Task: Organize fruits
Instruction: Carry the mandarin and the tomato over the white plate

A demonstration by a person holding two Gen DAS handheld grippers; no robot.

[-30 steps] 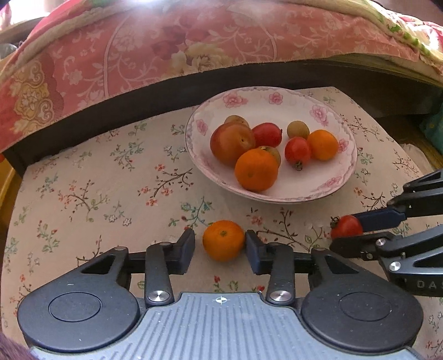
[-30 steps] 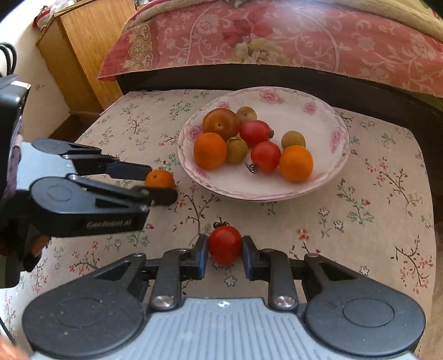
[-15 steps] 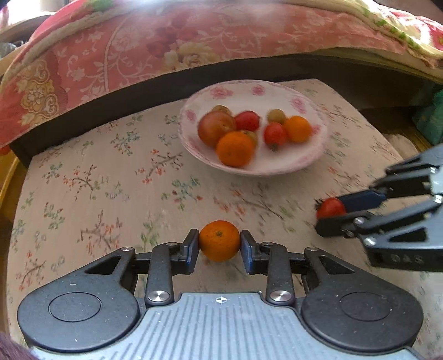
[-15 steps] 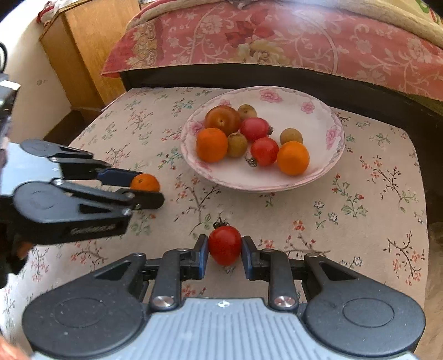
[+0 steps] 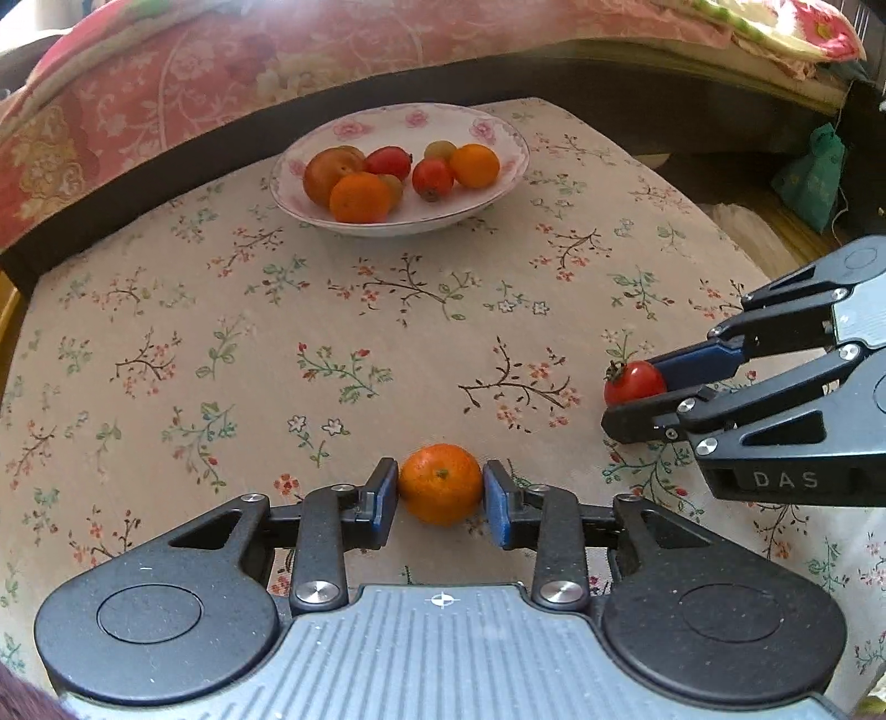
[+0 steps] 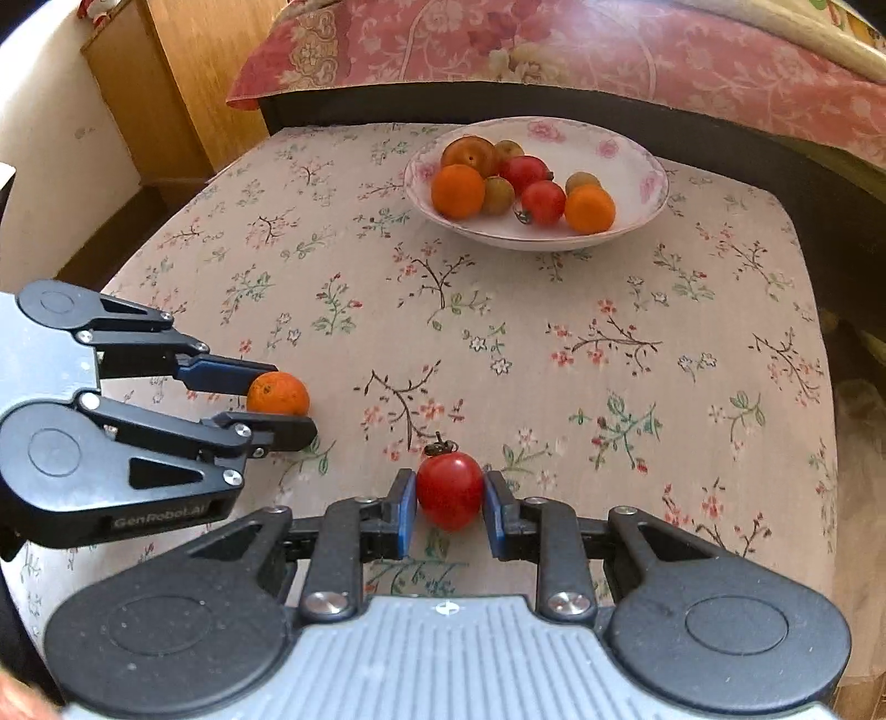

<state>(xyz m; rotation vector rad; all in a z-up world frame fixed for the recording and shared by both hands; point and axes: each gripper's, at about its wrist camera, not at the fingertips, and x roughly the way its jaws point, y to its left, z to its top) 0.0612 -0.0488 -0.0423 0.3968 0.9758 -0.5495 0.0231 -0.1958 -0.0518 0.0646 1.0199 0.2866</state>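
- Your hands are out of frame; only the tongs' bodies show. A small greenish fruit in the bowl is half hidden behind the orange ones, type unclear.
- The bowl sits at the far side of the counter, by the bed. In it: two orange fruits, two red tomatoes, one larger red-orange fruit, a few small greenish ones.
- Your left tongs tilt steeply down over the near part of the counter, well apart from the bowl, with the mandarin between the blue pads. Jaws have just been opening slightly; pads still press its sides.
- Your right tongs also tilt down, clamped on the cherry tomato, stem toward the bowl.
- The two tongs sit side by side, near each other but apart.
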